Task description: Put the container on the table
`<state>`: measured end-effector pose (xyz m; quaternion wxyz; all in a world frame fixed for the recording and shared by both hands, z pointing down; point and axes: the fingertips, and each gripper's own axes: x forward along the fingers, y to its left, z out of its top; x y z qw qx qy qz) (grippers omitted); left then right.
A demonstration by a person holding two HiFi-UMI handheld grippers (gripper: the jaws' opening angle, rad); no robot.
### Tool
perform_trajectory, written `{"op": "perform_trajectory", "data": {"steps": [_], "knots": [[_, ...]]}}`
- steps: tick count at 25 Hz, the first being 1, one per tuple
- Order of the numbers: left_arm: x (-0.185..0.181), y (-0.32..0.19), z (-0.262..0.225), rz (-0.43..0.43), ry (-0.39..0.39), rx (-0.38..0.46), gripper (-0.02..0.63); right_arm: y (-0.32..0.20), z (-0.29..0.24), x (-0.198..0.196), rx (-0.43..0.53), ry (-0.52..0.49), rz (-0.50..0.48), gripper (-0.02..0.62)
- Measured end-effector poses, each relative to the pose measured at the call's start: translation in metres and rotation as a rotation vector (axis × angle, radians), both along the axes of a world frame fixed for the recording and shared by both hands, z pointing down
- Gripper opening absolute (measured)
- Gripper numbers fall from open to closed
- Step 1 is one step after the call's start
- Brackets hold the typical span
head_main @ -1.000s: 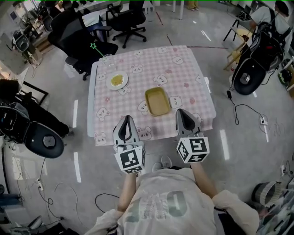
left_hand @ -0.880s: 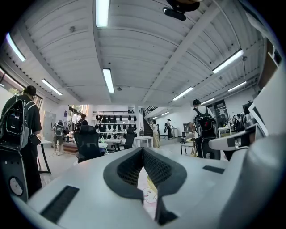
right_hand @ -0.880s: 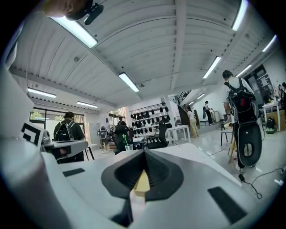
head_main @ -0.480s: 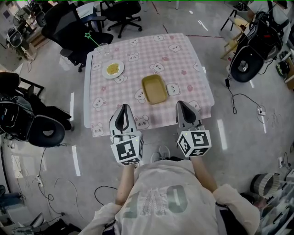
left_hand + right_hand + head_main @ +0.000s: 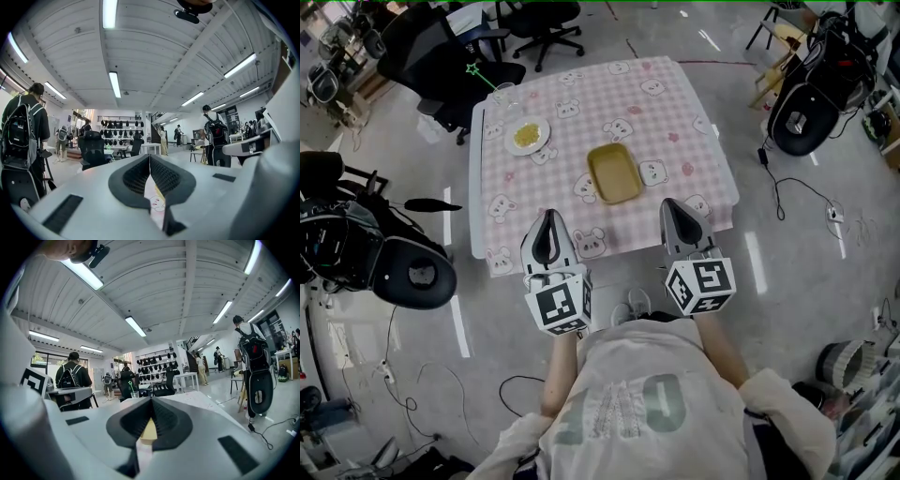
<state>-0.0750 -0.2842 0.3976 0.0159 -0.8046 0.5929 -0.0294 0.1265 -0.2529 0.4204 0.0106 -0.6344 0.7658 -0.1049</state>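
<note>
The yellow rectangular container (image 5: 614, 173) rests empty on the table with the pink checked cloth (image 5: 675, 141), near its middle. My left gripper (image 5: 547, 221) hovers at the table's near edge, left of the container, shut with nothing in it. My right gripper (image 5: 674, 206) is over the near edge just right of the container, also shut and empty. In the right gripper view the right gripper (image 5: 151, 405) has its pads together, and a strip of the container (image 5: 149, 432) shows below them. In the left gripper view the left gripper (image 5: 150, 161) is shut too, over the cloth (image 5: 153, 199).
A white plate with food (image 5: 527, 135) and a glass with a green star straw (image 5: 504, 94) stand at the table's far left. Black office chairs (image 5: 441, 56) stand beyond it. Black wheeled bases (image 5: 412, 272) (image 5: 802, 117) flank the table. Cables (image 5: 806, 192) lie on the floor.
The head view has drifted, so the table sits a little higher in the picture. Both grippers stay shut at the near edge. The container has not moved.
</note>
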Motion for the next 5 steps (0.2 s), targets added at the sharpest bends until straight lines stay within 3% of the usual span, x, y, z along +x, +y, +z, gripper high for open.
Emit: {"op": "perform_trajectory", "data": {"steps": [5], "knots": [[-0.0034, -0.0048, 0.0043, -0.009, 0.002, 0.0, 0.028, -0.0027, 0.0064, 0.0046, -0.004, 0.008, 0.013, 0.028]]}}
